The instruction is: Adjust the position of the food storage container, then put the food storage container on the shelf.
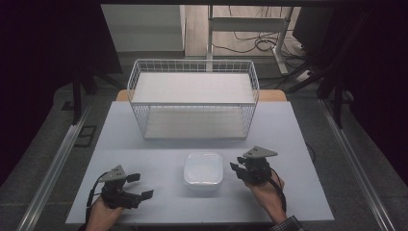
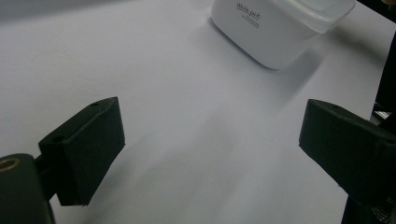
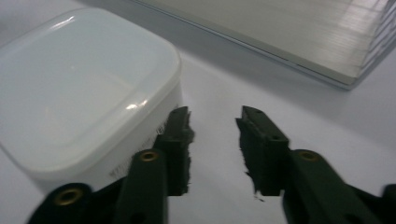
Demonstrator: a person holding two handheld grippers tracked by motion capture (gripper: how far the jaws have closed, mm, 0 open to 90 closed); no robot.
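Right gripper [image 3: 215,140]: jaws partly open, a modest gap, nothing between them. Its near jaw sits just beside the side wall of the white container [image 3: 84,88]; touching or a hair apart, hard to say from the right gripper view. In the high view this gripper [image 1: 239,169] is just off the container's right edge.

Left gripper [image 2: 210,154]: jaws wide apart, empty, bare table under them. In the high view it [image 1: 138,185] rests near the front left of the table, apart from the container.

White container [image 1: 203,170]: lidded, square with rounded corners, standing flat at front centre of the table [image 1: 144,144], between the two grippers and in front of the wire basket [image 1: 192,67].

Handling, judged: thin plastic, probably light if empty; contents not visible through the lid. Smooth glossy walls, so likely slippery; walls may flex under a hard squeeze. The lid overhangs the body as a lip, the best catch point: pinch under that rim or across one corner. It looks too wide for the right jaws at their present gap; a two-sided hold, one gripper per side, seems safer.

Hard to make out: the small print on the container wall is unreadable. The far corner of the container is cut off in the left gripper view [image 2: 280,28]. The basket shows as a slice in the right gripper view.
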